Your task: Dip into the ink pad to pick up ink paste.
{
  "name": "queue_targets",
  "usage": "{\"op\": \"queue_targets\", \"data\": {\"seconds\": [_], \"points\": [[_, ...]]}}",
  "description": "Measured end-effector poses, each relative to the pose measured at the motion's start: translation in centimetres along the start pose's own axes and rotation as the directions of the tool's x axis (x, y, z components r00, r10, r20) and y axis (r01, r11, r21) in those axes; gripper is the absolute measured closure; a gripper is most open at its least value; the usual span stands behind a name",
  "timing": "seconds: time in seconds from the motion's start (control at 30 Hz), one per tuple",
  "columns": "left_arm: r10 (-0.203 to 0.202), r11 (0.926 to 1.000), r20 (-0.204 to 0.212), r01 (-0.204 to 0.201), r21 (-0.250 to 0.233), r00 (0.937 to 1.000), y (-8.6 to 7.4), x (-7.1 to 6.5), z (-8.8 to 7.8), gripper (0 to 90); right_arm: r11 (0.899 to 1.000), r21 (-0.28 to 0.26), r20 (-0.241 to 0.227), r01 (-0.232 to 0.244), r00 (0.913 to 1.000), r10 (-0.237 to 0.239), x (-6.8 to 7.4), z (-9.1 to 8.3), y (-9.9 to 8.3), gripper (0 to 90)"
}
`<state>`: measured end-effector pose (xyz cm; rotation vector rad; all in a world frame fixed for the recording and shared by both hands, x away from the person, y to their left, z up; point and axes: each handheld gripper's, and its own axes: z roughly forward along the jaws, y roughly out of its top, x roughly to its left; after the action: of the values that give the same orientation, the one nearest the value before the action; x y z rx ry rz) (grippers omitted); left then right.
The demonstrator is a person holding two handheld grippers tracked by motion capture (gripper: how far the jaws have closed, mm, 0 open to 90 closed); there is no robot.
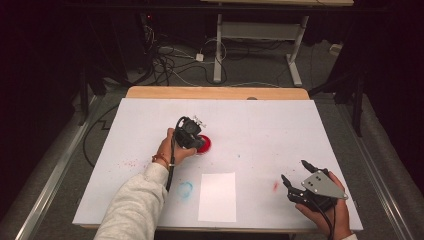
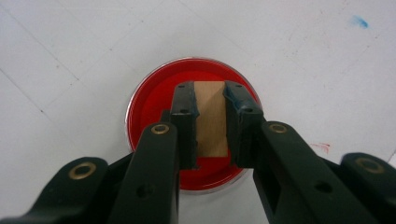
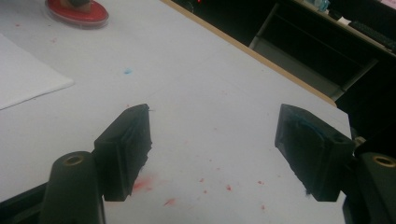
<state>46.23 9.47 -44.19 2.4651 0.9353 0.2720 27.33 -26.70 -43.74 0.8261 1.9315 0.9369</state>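
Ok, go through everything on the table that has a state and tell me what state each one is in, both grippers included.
Left gripper: shut on the wooden block, over the red dish.
Wooden block: clamped between the jaws, above the red paint.
Red dish: flat on the table, holding red paint.
Right gripper: open, holding nothing, near the table's front right.
White sheet: flat, unmarked.
Table cover: flecked with red and blue paint.

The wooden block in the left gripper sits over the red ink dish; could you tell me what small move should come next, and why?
Probably lift it straight up. The left gripper is shut on the wooden block, which stands in the red ink dish, so it looks inked. The white paper sheet lies nearer the person, and the right gripper is open and apart.
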Motion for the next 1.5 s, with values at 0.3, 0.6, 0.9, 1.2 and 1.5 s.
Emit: {"op": "queue_targets", "data": {"seconds": [0.3,0.6,0.9,1.2,1.5], "points": [[0.004,0.9965,-0.024,-0.006,-0.083,0.9997,1.3,0.6,-4.7,73.8,1.000,-0.001,0.009,-0.006,0.9999,0.006,-0.2,-0.1,0.0,27.5],[0.028,0.9965,-0.025,-0.030,-0.078,0.9993,1.6,0.5,-5.4,73.8,1.000,0.000,0.003,-0.001,1.0000,0.001,0.0,0.0,0.0,27.8],[-0.020,0.9993,0.009,0.020,-0.031,0.9998,0.6,1.4,-2.4,73.7,1.000,0.011,-0.002,0.003,1.0000,-0.003,0.0,0.1,-0.2,27.7],[-0.033,0.9994,0.027,0.033,0.009,0.9991,-0.1,1.6,-0.1,73.7,1.000,0.018,-0.010,0.007,0.9999,-0.007,0.1,0.2,-0.2,27.6],[-0.045,0.9990,0.024,0.045,-0.004,0.9987,-0.4,1.5,0.1,73.7,1.000,0.026,-0.010,0.010,0.9999,-0.010,0.1,0.3,-0.3,27.6]]}}
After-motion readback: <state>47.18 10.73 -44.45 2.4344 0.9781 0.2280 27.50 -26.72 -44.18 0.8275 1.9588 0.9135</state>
